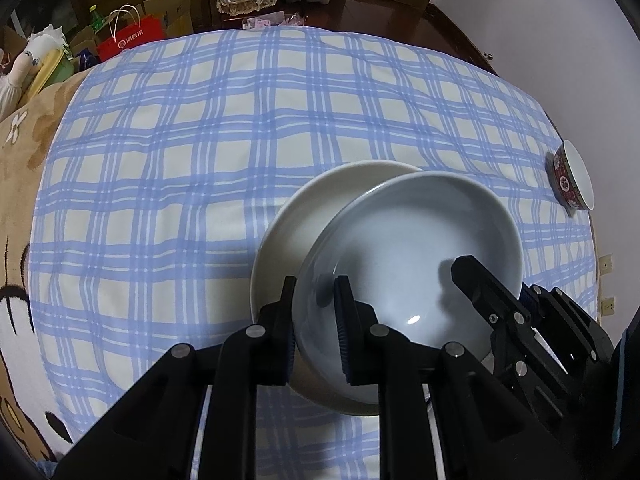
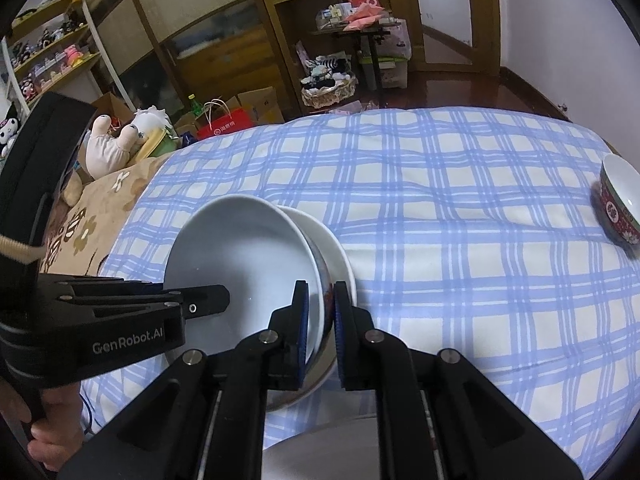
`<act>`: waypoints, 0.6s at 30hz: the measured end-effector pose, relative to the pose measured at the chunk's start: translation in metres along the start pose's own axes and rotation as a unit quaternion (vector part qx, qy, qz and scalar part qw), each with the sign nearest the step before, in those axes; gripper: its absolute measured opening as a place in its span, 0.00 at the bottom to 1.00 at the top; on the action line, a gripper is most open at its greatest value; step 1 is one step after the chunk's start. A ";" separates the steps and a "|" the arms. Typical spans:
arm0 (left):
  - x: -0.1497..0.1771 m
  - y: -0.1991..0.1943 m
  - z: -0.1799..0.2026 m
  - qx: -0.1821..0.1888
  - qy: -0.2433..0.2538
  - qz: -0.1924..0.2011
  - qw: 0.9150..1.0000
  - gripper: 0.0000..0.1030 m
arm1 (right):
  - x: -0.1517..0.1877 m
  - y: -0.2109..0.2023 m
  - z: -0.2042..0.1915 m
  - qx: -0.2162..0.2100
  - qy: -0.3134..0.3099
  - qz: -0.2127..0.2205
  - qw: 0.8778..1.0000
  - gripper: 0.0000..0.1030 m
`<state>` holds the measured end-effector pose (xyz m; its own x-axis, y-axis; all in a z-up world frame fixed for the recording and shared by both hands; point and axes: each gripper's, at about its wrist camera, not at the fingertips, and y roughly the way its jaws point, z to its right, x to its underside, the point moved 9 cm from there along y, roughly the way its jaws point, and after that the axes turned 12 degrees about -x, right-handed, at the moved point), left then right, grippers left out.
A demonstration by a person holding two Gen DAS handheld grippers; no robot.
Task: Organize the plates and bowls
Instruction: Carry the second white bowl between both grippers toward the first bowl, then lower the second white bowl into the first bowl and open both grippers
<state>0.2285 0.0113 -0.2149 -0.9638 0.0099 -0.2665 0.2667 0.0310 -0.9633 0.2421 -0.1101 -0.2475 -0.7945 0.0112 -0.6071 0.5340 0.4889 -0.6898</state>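
Bowl (image 1: 412, 248) sits tilted in my two tools, over a white plate (image 1: 288, 224) that lies on the blue checked cloth (image 1: 200, 140). From the left wrist view I see the bowl's pale inside facing me, its rim leaning across the plate's right half. My left tool (image 1: 316, 292) straddles the bowl's near-left rim: one pad outside the wall, the other inside, jaws drawn close with only the wall between them, so it grips the bowl. My right tool (image 2: 320, 298) does the same on the opposite rim; in the right wrist view its blue pads sit on either side of the wall, where a red pattern shows on the bowl's outside. Its jaws are nearly together, and the pads look to be against the wall, though I cannot be sure how firmly they press. In each view the other tool reaches in from the side to the bowl's rim.

A second bowl (image 2: 622, 204), red-patterned outside and white inside, stands well apart near the cloth's right edge. The cloth covers a bed, with a brown blanket (image 2: 80, 216) on its left side. A hand (image 2: 52, 424) holds the left tool's handle at the lower left of the right wrist view.
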 end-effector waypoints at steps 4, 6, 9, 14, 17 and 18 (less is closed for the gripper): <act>0.000 0.001 0.000 0.001 0.001 -0.003 1.000 0.17 | -0.002 0.000 0.000 -0.003 -0.001 0.002 1.000 0.14; -0.001 0.001 -0.001 0.001 0.003 -0.004 1.000 0.18 | -0.002 0.000 0.000 -0.006 0.000 0.002 1.000 0.14; 0.000 0.002 0.001 -0.001 0.008 -0.005 1.000 0.18 | -0.002 0.000 0.001 -0.007 0.002 0.002 1.000 0.14; 0.002 -0.002 0.002 -0.019 0.034 0.004 0.999 0.18 | -0.001 0.000 0.001 -0.006 -0.001 0.000 1.000 0.14; 0.002 -0.002 0.003 -0.027 0.039 0.008 0.999 0.18 | -0.001 0.000 0.001 -0.009 0.004 -0.004 1.000 0.14; 0.002 -0.002 0.002 -0.031 0.039 0.009 0.999 0.18 | -0.001 0.000 0.001 -0.011 0.005 -0.004 1.000 0.14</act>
<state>0.2261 0.0090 -0.2132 -0.9563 0.0892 -0.2783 0.2861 0.0916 -0.9538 0.2427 -0.1111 -0.2470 -0.8021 0.0157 -0.5969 0.5208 0.5074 -0.6865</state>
